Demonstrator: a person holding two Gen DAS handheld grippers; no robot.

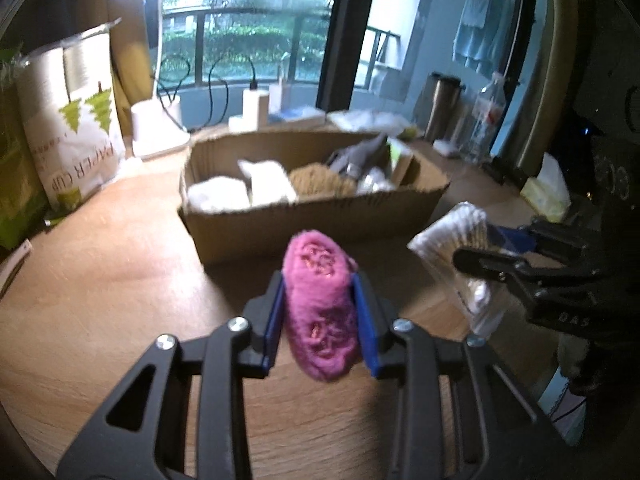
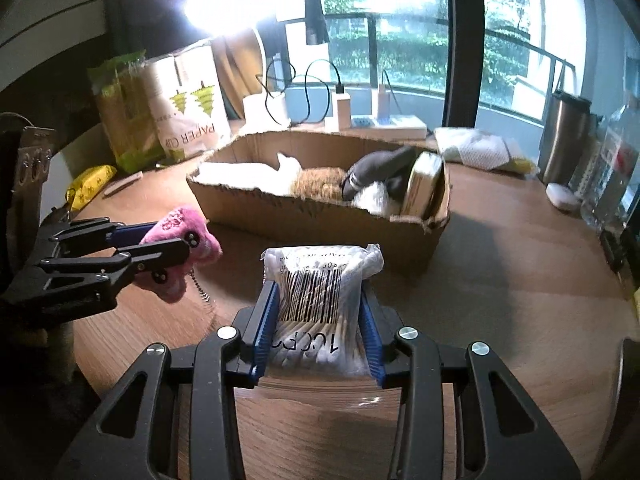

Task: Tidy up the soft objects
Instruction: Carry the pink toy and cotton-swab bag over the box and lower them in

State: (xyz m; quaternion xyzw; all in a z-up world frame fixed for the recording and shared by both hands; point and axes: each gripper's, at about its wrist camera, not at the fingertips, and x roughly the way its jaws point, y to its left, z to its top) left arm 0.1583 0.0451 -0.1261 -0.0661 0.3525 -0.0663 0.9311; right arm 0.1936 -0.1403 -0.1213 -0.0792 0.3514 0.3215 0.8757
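Note:
My left gripper is shut on a pink plush toy, held above the wooden table just in front of an open cardboard box. The toy also shows in the right wrist view, a small chain hanging from it. My right gripper is shut on a clear bag of cotton swabs with a barcode, also in front of the box. The bag shows in the left wrist view. The box holds white cloths, a brown fuzzy item and a grey item.
A paper cup bag and green packs stand at the left. Chargers and cables sit behind the box. A steel tumbler, a clear bottle and a tissue pack stand at the right.

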